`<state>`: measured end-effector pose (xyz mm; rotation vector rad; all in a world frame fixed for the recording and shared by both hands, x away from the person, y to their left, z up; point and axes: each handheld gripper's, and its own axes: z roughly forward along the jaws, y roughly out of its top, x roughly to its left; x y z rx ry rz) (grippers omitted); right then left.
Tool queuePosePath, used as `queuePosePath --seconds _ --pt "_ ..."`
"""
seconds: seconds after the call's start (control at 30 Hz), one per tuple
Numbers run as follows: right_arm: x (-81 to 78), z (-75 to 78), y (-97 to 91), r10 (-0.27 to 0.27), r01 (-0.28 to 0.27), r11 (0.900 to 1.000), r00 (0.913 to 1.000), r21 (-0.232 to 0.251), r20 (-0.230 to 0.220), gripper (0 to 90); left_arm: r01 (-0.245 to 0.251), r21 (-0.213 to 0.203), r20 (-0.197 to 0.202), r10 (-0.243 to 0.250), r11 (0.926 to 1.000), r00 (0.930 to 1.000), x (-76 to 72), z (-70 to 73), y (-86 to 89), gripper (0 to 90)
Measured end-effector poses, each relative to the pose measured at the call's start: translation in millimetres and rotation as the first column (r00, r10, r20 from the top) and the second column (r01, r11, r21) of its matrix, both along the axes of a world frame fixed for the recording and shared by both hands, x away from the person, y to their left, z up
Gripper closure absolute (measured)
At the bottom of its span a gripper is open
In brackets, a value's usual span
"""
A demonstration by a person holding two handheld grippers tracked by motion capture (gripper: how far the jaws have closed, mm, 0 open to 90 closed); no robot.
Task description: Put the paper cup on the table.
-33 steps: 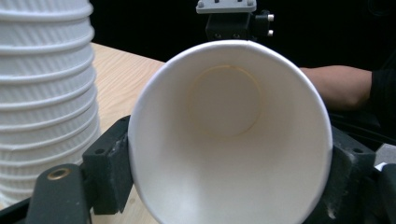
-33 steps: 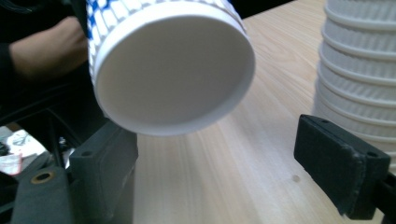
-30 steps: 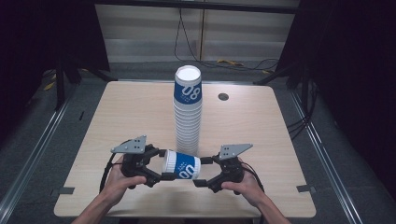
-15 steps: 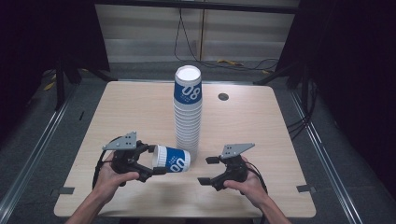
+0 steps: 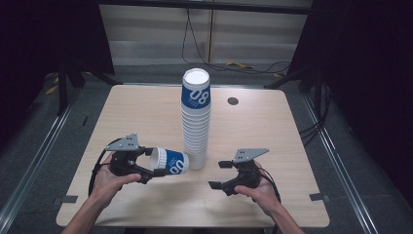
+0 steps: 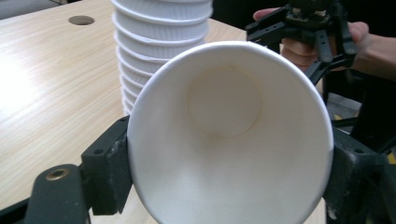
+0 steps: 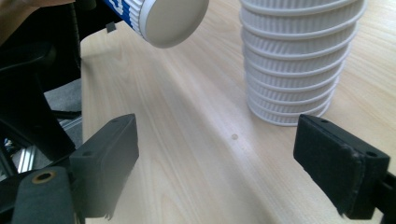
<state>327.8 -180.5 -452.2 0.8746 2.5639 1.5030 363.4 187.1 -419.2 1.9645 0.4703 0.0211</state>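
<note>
Table (image 5: pixel 122 117): cup stack (image 5: pixel 196 126) beside held cup (image 5: pixel 170 162).

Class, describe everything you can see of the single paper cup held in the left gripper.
The paper cup looks like ribbed white paper with a blue band bearing white numerals. It lies on its side, mouth toward the left gripper, flat base pointing at the cup stack. The jaws clamp its rim from both sides. Its inside is plain white and empty, with a round bottom. It seems lifted just off the table, and its base sits close beside the stack's lower cups; contact cannot be told.
</note>
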Motion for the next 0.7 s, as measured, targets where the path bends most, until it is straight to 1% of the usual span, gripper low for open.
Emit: queuePosePath --seconds 0.07,0.1,0.17,0.23,0.27,0.3,0.37,0.4,0.43,0.47,0.53,0.57,0.6,0.63,0.67,0.7 --pt "0.2 -0.2 -0.5 -0.011 0.011 0.9999 0.9999 0.004 0.000 14.3 -0.019 0.001 -0.003 0.019 0.9998 0.9998 3.4 0.3 3.0 19.3" --pt "-0.5 0.2 -1.0 -0.014 0.014 0.9999 0.9999 0.001 0.003 14.4 -0.021 0.010 -0.007 0.021 0.9997 0.9997 4.5 0.5 4.5 19.4" --pt "-1.4 0.3 -2.7 -0.021 0.021 0.9998 0.9997 0.003 0.008 14.6 -0.041 0.042 0.002 0.041 0.9983 0.9991 5.8 1.9 6.8 19.3" --pt "-1.7 -0.2 -4.7 -0.027 0.027 0.9996 0.9996 -0.001 0.009 14.6 -0.061 0.058 0.011 0.060 0.9965 0.9981 7.2 3.7 9.8 19.4" --pt "-1.8 -0.3 -5.3 -0.029 0.029 0.9996 0.9995 0.000 0.009 14.6 -0.069 0.070 0.003 0.069 0.9952 0.9976 8.5 4.3 11.2 19.4" --pt "-1.6 -0.5 -5.5 -0.030 0.030 0.9995 0.9995 -0.001 0.009 14.8 -0.071 0.079 0.003 0.071 0.9944 0.9975 9.3 4.7 12.1 19.4" --pt "-1.3 -1.2 -4.5 -0.021 0.021 0.9997 0.9998 -0.008 0.008 16.6 -0.077 0.089 -0.015 0.078 0.9931 0.9968 12.4 5.1 15.2 19.4" --pt "-1.0 -1.4 -4.5 -0.020 0.020 0.9998 0.9998 -0.007 0.008 16.5 -0.086 0.103 -0.015 0.088 0.9910 0.9960 14.1 5.7 17.0 19.4" --pt "-0.8 -1.5 -4.7 -0.018 0.018 0.9998 0.9998 -0.007 0.006 16.6 -0.092 0.128 -0.013 0.095 0.9875 0.9954 16.5 7.0 18.7 19.4" --pt "-0.5 -1.7 -5.3 -0.019 0.019 0.9998 0.9998 -0.011 0.011 16.5 -0.094 0.140 -0.011 0.096 0.9857 0.9953 18.2 7.9 19.6 19.4" --pt "0.0 -2.4 -7.7 -0.024 0.025 0.9997 0.9997 -0.006 0.007 16.4 -0.116 0.151 -0.013 0.120 0.9816 0.9927 22.1 10.7 22.8 19.4" --pt "0.0 -2.8 -9.1 -0.026 0.026 0.9996 0.9996 -0.006 0.006 16.4 -0.119 0.164 -0.017 0.123 0.9793 0.9922 24.6 11.9 24.5 19.4" --pt "0.0 -2.9 -10.7 -0.029 0.029 0.9996 0.9996 -0.007 0.006 16.4 -0.125 0.168 -0.023 0.130 0.9779 0.9912 26.6 12.3 25.0 19.4" --pt "-0.1 -2.8 -11.9 -0.033 0.033 0.9995 0.9995 -0.004 0.005 16.4 -0.130 0.183 -0.018 0.136 0.9744 0.9905 28.5 13.0 25.6 19.4" --pt "-0.1 -2.7 -13.0 -0.034 0.034 0.9994 0.9994 -0.003 0.005 16.4 -0.130 0.195 -0.026 0.138 0.9721 0.9901 30.3 13.5 25.8 19.4" --pt "-0.1 -2.5 -13.9 -0.037 0.037 0.9993 0.9993 -0.003 0.007 16.4 -0.133 0.206 -0.024 0.141 0.9694 0.9898 32.2 14.0 25.6 19.4"
